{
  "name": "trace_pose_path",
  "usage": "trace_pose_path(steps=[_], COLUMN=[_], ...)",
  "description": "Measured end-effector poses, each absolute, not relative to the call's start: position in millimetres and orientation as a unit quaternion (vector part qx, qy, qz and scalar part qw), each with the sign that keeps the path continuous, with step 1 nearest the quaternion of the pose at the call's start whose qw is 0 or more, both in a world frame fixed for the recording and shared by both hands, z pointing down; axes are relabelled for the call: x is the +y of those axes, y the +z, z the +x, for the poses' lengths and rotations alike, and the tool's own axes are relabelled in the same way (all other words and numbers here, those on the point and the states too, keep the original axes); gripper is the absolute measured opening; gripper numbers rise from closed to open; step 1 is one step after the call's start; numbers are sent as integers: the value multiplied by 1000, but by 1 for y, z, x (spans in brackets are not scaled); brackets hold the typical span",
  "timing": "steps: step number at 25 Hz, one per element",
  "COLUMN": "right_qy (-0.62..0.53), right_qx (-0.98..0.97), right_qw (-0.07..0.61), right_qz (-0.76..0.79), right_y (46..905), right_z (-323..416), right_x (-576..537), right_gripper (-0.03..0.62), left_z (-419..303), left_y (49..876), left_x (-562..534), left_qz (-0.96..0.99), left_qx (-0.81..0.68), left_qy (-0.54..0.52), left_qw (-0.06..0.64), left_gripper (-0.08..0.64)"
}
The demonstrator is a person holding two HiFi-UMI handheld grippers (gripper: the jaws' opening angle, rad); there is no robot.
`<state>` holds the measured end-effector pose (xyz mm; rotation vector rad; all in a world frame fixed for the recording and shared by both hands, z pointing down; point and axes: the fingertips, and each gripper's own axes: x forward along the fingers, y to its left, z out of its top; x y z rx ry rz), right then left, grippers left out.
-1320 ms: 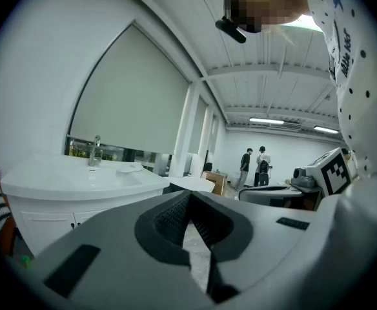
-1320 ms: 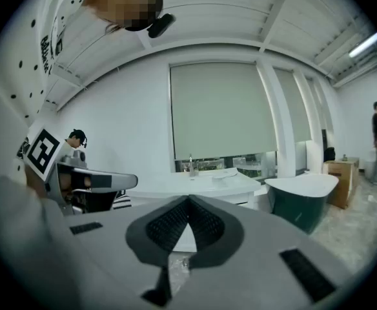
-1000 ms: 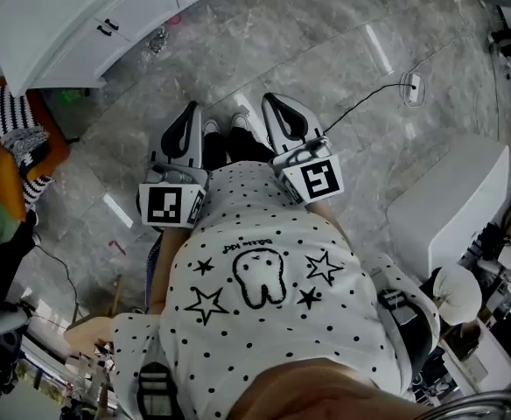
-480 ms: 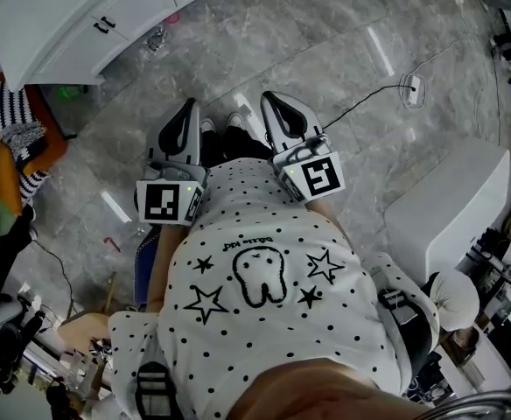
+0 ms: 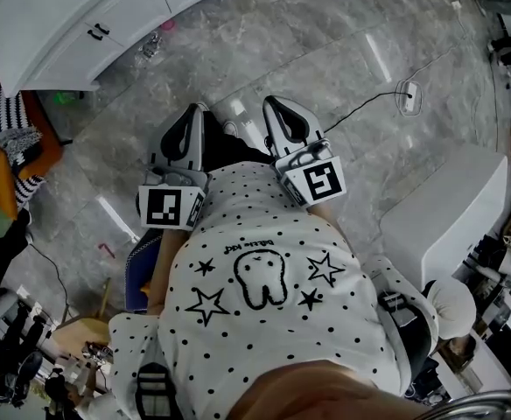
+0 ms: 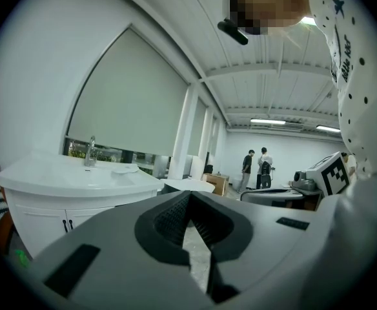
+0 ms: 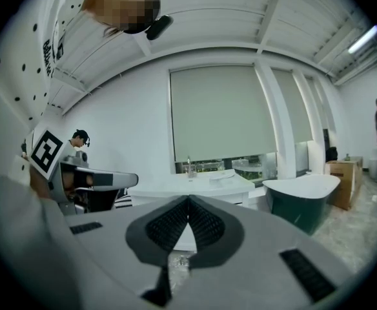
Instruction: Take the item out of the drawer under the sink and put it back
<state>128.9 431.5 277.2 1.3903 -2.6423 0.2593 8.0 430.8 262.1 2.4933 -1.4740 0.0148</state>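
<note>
from the head view: holding the left gripper (image 5: 191, 116) and right gripper (image 5: 275, 108) side by side near the chest over the marble floor (image 5: 325, 51), standing well apart from the sink cabinet (image 5: 80, 33), its fronts looking shut. in the left gripper view: showing jaws closed tip to tip on nothing, cabinet off to the left. in the right gripper view: likewise showing jaws pressed together and empty, facing the cabinet ahead. judging progress: seemingly nothing done yet; item not showing anywhere, presumably lying inside the drawer; approaching, opening, lifting out and returning all remaining.

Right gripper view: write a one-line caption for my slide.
Shut and empty, the right claw points toward the white sink cabinet, with a dark bathtub to its right.
</note>
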Motion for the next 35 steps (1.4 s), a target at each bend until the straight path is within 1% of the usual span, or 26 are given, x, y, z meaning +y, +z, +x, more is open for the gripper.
trace_pose_path(steps=[4, 12, 24, 29, 35], right_qy=[90, 90, 63, 58, 54], right_qx=[-879, -872, -876, -886, -898], right_qw=[74, 91, 67, 64, 78], right_qz=[463, 473, 472, 455, 430], right_y=[285, 288, 250, 246, 254], right_z=[128, 121, 113, 87, 49], right_x=[419, 326, 296, 277, 253], right_gripper=[12, 12, 12, 12, 12], left_z=[5, -13, -15, -42, -85], left_y=[268, 267, 223, 221, 233], left_x=[417, 318, 294, 286, 271], left_qz=[850, 850, 854, 841, 820], left_qx=[-512, -510, -511, -533, -562], left_qy=[5, 4, -12, -12, -12], left_qw=[126, 133, 99, 97, 105], left_gripper=[-5, -5, -5, -5, -5])
